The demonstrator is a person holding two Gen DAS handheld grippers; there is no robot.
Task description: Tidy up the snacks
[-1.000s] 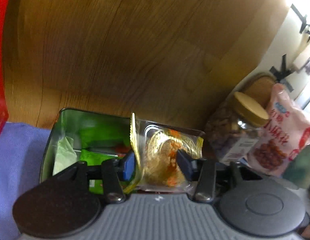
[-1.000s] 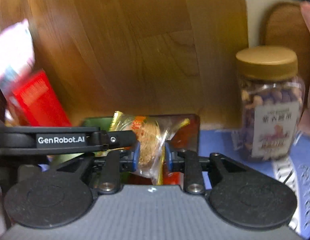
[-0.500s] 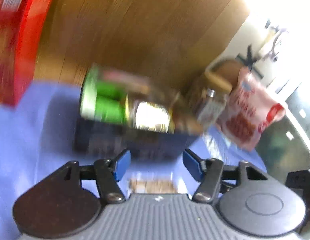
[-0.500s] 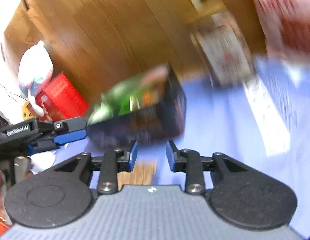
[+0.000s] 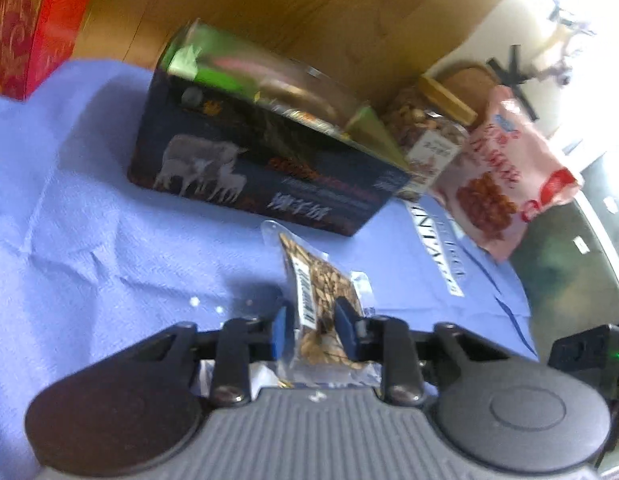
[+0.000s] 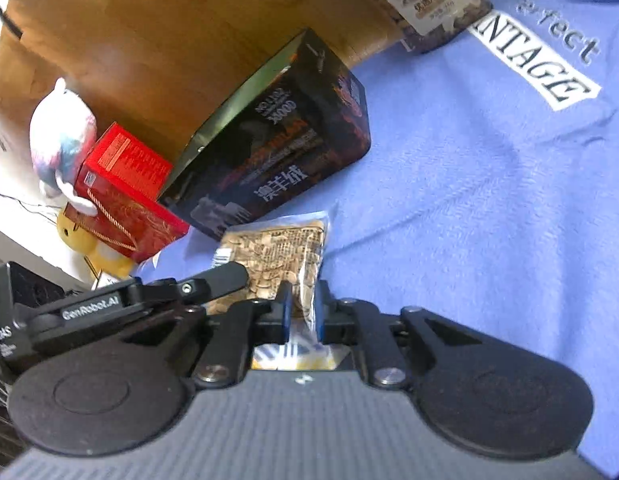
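A clear packet of brown nut brittle lies on the blue cloth in front of a dark open box that holds green and gold snack packets. My left gripper is shut on the near end of this packet. My right gripper is shut on the same packet from the other side. The left gripper's body shows beside it in the right wrist view.
A red gift box and a plush toy stand left of the dark box. A nut jar and a pink snack bag stand to its right. A wooden wall runs behind.
Both grippers let go of the gold-wrapped cake at the box, pulled back and down to the cloth, and closed on the nut brittle packet.
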